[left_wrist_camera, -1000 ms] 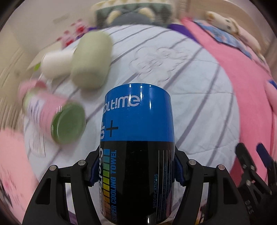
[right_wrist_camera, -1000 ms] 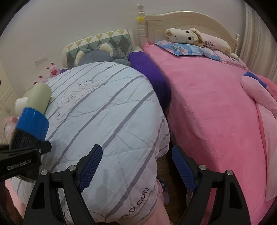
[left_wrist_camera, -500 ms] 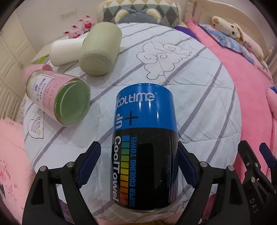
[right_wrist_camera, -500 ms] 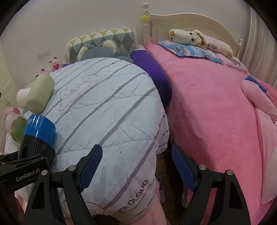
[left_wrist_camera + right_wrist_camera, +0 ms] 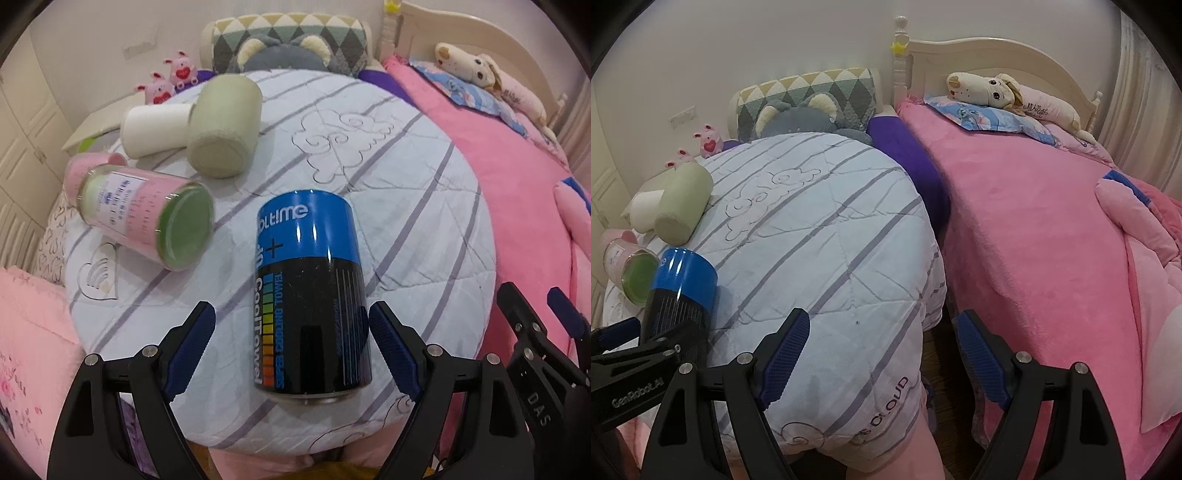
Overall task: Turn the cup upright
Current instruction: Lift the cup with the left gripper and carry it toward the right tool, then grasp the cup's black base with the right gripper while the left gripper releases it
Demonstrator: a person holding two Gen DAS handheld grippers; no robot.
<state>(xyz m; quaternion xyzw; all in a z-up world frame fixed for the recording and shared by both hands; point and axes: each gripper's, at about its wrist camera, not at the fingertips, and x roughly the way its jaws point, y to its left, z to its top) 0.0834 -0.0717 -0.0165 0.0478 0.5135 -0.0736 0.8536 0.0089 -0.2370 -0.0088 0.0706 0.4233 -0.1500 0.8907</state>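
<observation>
A blue and black can-shaped cup point(image 5: 312, 295) stands on end on the striped white quilt point(image 5: 406, 236), blue end up. It stands free between the fingers of my left gripper point(image 5: 291, 350), which is open and touches neither side. The cup also shows in the right wrist view point(image 5: 679, 295), partly behind the left gripper's black body. My right gripper point(image 5: 879, 354) is open and empty, over the quilt's front edge to the right of the cup.
A pink jar with a green lid point(image 5: 147, 225), a pale green roll point(image 5: 223, 125) and a white cup point(image 5: 155, 129) lie on their sides at the quilt's left. A pink bed point(image 5: 1034, 229) lies to the right. Pillows and plush toys point(image 5: 997, 92) are at the back.
My left gripper has opened and let go of the blue and black cup, then drawn back a little. The cup now stands on the quilt. The right gripper has barely moved.
</observation>
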